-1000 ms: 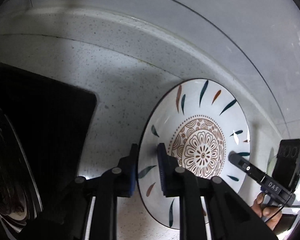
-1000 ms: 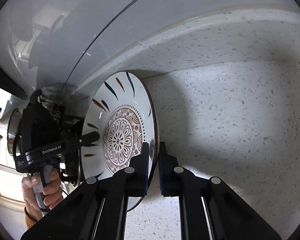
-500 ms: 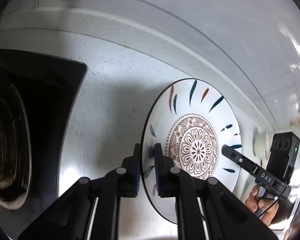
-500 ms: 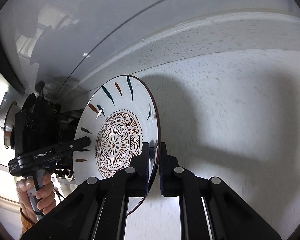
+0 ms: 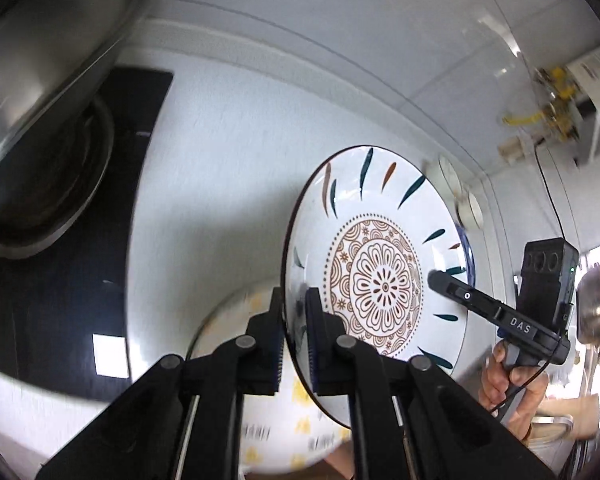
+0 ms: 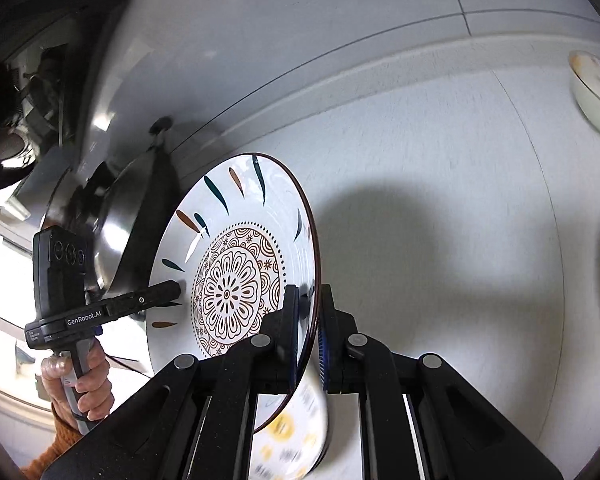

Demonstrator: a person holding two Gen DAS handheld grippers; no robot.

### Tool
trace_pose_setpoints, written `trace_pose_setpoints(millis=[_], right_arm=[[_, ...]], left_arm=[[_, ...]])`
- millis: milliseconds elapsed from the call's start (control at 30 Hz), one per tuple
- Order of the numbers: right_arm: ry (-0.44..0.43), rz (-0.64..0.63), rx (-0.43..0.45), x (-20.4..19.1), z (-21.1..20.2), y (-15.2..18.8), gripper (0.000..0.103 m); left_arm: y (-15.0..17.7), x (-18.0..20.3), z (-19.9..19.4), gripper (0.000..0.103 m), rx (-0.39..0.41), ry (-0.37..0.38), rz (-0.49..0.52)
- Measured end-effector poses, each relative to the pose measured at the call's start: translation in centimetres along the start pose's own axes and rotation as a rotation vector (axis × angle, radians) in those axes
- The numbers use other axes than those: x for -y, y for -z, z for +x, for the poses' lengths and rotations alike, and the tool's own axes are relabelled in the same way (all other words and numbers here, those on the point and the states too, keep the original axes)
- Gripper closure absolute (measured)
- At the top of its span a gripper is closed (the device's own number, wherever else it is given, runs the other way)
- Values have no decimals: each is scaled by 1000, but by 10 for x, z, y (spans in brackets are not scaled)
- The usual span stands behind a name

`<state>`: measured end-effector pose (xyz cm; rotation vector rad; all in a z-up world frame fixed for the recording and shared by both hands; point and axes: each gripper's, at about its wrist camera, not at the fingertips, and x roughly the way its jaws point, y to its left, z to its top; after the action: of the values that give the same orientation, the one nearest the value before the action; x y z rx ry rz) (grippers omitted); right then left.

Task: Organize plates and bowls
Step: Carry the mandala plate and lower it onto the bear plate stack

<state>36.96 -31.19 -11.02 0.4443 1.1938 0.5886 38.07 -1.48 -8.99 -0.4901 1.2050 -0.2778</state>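
White speckled countertop (image 6: 440,152) forms the background. Patterned plate (image 5: 380,276) held on edge above it: left gripper (image 5: 296,332) clamps one rim, right gripper (image 6: 309,334) clamps the opposite rim. Yellow-flowered bowl (image 5: 284,432) lies beneath.

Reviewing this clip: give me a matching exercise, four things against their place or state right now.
Things:
1. patterned plate
2. yellow-flowered dish
3. steel pan
4. left gripper

Place or state:
A. over the black stove
B. shut on the plate's rim
C. held off the counter by both grippers
D. below the patterned plate

Pairs: 1-C, 2-D, 3-A, 4-B
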Motion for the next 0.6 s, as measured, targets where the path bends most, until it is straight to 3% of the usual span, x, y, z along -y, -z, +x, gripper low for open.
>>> trace_pose_setpoints(millis=[233,600], right_arm=[[-1,32,-43,-10,10,66,94],[40,93,-123,2,58,90,94]], left_arm=[[68,-41,-9,94,-67,5,-33],[80,-78,38,96,-115,-6,-72]])
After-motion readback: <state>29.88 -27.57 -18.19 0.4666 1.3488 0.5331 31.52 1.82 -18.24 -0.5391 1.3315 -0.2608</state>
